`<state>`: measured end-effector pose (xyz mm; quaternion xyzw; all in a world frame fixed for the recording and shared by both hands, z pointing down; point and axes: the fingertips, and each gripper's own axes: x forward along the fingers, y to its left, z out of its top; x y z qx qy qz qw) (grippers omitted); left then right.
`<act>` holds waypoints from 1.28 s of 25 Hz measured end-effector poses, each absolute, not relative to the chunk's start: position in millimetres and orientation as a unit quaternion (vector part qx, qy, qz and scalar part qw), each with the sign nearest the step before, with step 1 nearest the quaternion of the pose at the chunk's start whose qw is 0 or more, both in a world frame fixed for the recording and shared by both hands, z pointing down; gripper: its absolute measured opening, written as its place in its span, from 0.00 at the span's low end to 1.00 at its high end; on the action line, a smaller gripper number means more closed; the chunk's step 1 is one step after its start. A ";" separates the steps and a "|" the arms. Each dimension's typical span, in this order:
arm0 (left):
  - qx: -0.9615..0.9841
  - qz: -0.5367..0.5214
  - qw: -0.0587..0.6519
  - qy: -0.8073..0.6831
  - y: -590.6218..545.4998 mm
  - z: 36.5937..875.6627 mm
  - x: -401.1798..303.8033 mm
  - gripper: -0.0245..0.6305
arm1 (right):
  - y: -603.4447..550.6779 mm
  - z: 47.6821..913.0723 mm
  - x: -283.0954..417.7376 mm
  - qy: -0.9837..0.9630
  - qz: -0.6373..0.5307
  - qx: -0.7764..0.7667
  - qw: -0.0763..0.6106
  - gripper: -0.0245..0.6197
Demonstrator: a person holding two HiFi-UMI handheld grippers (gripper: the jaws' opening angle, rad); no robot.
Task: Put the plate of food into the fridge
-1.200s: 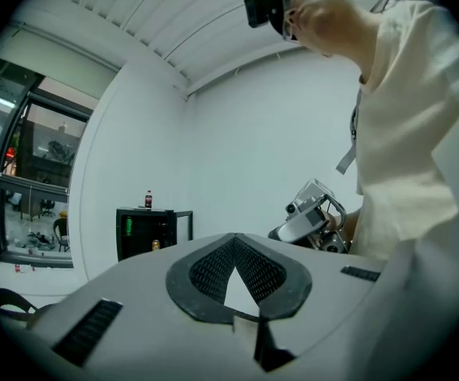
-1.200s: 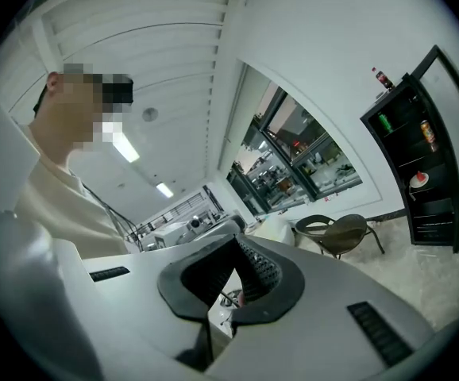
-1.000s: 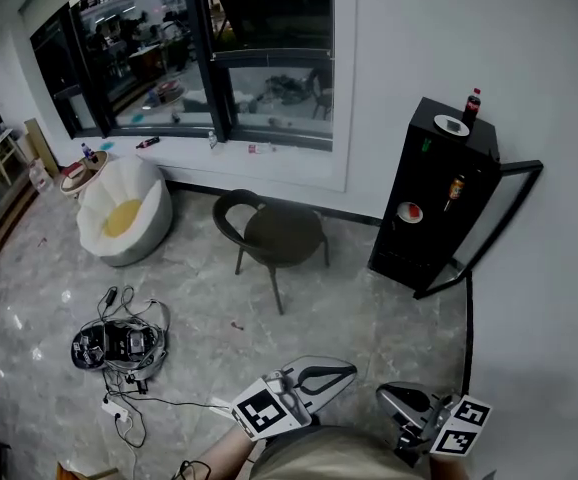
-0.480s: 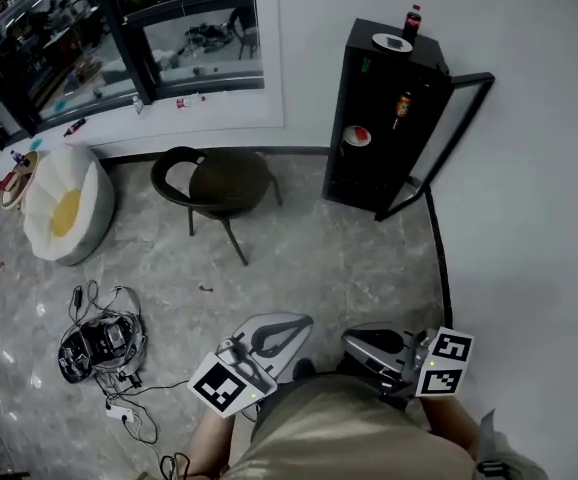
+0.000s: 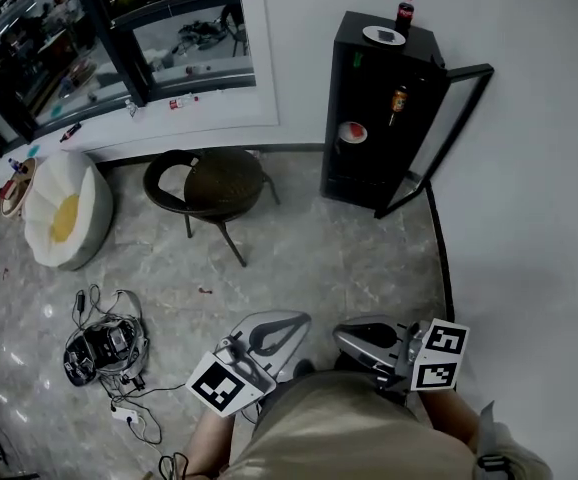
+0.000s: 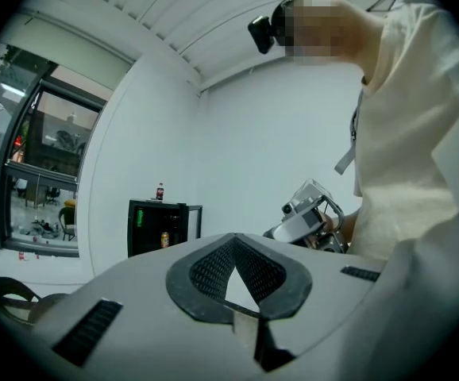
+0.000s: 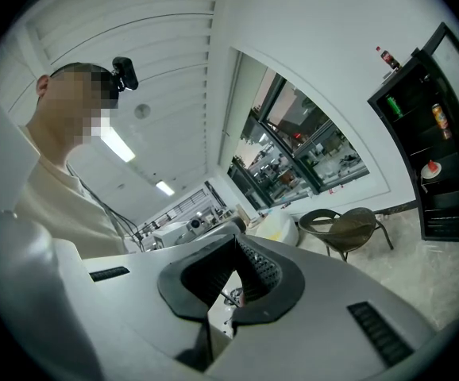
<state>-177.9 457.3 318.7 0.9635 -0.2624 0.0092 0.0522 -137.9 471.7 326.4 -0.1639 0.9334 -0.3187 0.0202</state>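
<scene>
In the head view, you are holding the left gripper [image 5: 291, 324] and the right gripper [image 5: 349, 334] low in front of you, well apart from the tall black fridge [image 5: 364, 88], whose glass door is standing open. The white plate of red food [image 5: 353, 132] is sitting on a shelf inside. In the left gripper view, the jaws are clenching together on nothing. In the right gripper view, the jaws are likewise pressing together, empty.

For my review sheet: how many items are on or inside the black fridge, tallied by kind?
Plates: 2 (top plate, shelf plate)
Bottles: 1 (bottle, on top)
Cans: 1 (can, inside)
Kind unclear: 1 (green item, inside)
Total: 5
</scene>
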 end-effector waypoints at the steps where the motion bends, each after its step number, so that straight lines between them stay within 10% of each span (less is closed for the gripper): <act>1: 0.963 0.009 0.052 -0.266 452.4 317.4 -173.6 0.05 | 467.3 325.4 -134.2 0.934 -0.317 -0.161 0.022 0.07; 32: 0.951 0.043 0.045 -0.303 316.9 312.4 -36.9 0.05 | 344.5 334.5 -7.0 0.961 -0.229 -0.156 -0.015 0.07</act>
